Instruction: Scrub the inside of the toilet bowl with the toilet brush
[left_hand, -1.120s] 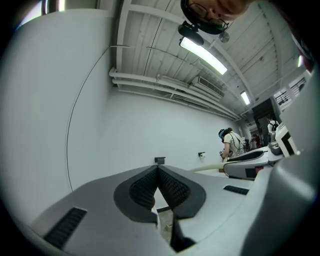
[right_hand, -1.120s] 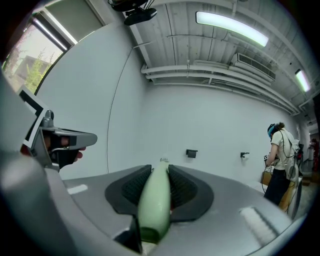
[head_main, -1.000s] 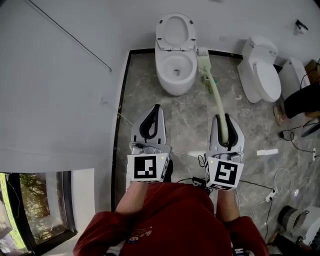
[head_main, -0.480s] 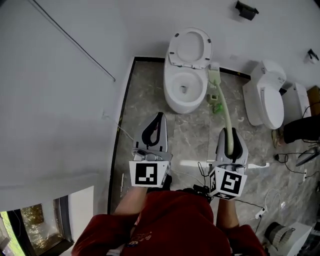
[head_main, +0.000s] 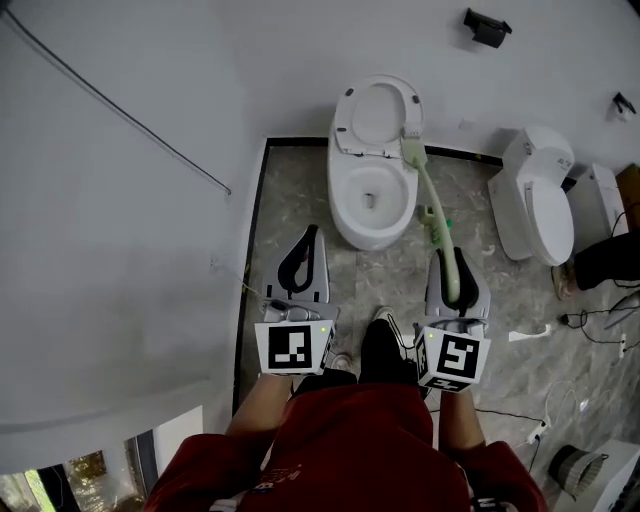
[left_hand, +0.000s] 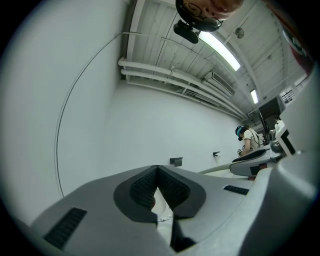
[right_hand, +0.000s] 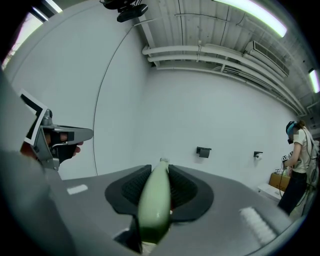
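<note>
A white toilet stands against the wall with its lid raised and its bowl open. My right gripper is shut on the pale green handle of the toilet brush. The brush head hangs over the bowl's right rim. In the right gripper view the green handle runs out between the jaws. My left gripper is shut on nothing and hovers left of the bowl's front; its dark pads meet at the tips.
A second white toilet stands to the right, lid down. A green brush holder sits on the marbled floor between them. Cables trail at the right. The white wall closes the left side. Another person stands far right.
The view has closed in on the toilet. The brush head has swung from the floor beside the bowl to over its right rim. Both grippers stay shut.
</note>
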